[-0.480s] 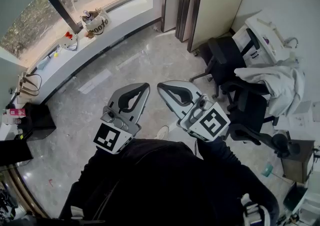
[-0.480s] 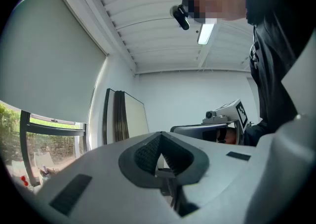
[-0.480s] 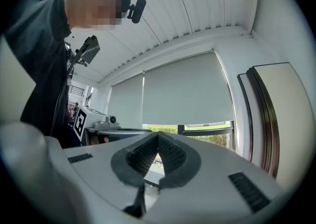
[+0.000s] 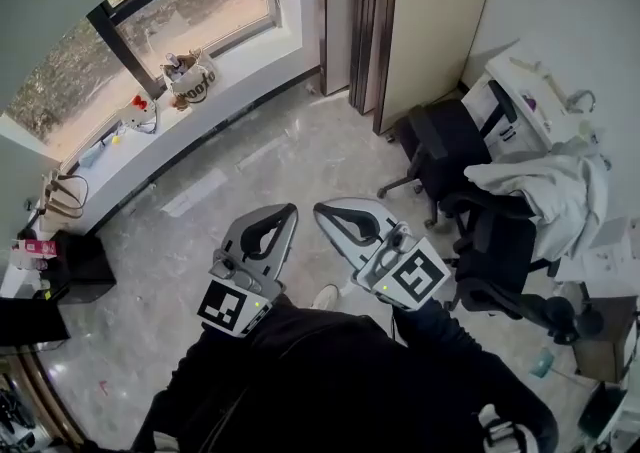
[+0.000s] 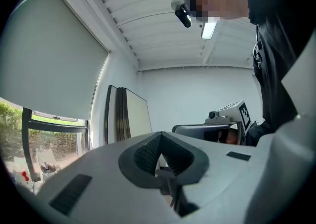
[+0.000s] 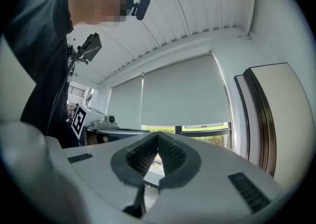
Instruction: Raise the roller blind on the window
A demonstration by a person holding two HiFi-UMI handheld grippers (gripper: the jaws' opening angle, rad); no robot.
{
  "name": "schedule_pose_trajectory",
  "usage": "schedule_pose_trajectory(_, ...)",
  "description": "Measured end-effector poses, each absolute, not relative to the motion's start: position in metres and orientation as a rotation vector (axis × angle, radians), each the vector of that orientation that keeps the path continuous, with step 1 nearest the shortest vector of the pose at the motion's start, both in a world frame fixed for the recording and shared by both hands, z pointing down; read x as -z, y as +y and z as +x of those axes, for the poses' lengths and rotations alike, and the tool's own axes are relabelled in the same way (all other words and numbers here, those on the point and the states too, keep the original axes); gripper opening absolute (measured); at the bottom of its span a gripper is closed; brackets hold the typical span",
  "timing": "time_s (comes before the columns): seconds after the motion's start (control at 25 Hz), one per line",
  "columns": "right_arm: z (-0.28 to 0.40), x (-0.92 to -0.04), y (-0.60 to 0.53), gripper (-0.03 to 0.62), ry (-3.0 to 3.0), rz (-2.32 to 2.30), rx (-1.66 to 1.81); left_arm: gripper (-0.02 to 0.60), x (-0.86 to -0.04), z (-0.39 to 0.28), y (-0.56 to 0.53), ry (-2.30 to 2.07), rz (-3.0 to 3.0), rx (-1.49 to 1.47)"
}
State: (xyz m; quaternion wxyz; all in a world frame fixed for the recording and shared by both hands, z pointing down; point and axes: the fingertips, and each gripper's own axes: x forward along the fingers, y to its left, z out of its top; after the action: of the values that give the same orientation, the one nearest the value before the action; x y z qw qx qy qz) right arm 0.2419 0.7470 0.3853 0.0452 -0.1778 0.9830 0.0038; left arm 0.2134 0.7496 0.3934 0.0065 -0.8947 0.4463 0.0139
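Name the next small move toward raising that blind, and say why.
Probably step toward the window: the left gripper and the right gripper are shut, empty and held well short of it, while the roller blind hangs mostly down. No cord shows.

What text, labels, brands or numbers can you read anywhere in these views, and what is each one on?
No text can be read for certain.
White bag on the white window sill: dark lettering, too blurred to read.
Small pink box at the left edge: print too small to read.
Marker cube on left gripper and marker cube on right gripper: black-and-white square patterns, no letters.
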Motion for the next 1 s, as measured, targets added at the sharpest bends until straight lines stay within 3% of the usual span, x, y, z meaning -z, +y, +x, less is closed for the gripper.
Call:
schedule_pose_trajectory(0.4,0.216,-0.404,0.67,0.002,3.031,-0.485,0.017,0.006,-0.408,0.188,0.668,1.415,-2.786,-0.058)
schedule_pose_trajectory(1.0,0.093,-0.373,0.431,0.002,2.979,-0.4,-0.013,0.006,-0.388,0.063,0.426,1.383,-2.831,-0.128)
